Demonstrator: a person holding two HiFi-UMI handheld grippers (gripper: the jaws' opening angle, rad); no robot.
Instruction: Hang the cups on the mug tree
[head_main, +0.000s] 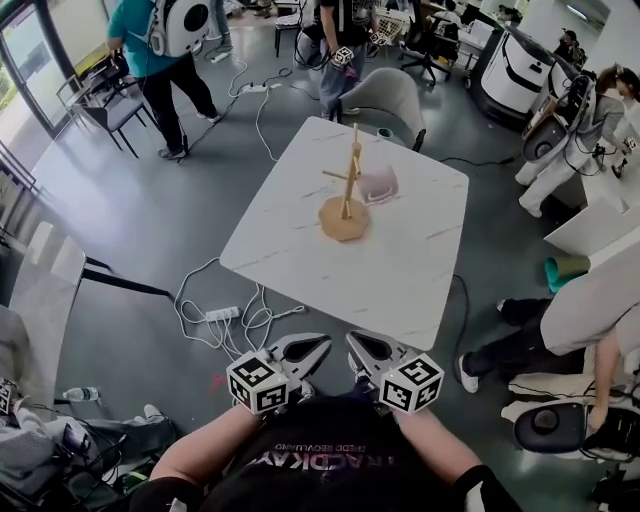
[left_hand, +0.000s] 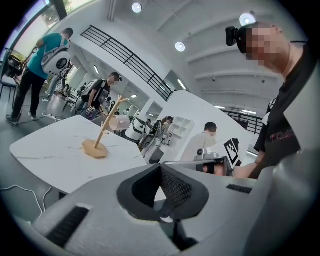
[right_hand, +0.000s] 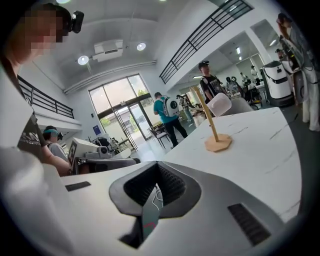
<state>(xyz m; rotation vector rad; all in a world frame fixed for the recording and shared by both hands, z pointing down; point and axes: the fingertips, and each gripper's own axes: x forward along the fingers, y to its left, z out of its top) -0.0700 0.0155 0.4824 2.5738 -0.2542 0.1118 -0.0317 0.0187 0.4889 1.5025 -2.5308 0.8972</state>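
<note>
— Busy open workshop floor, cables and a power strip (head_main: 222, 314) by the white marble-look table (head_main: 400, 270); what is on that top?

— Only the wooden mug tree (head_main: 345, 195), standing upright near the middle; one pale cup (head_main: 378, 184) hangs from a branch on its right side, clear of the tabletop; I see no other cup on the table.

— And the grippers?

— Left gripper (head_main: 305, 350) and right gripper (head_main: 368, 352) are side by side at the near edge, close to the person's chest and well apart from the tree; each has its pads pressed together with nothing between them.

— Why held like that?

— My guess: nothing is left to pick up, so they rest out of the way; the hanging looks finished, unless more cups sit out of view.
</note>
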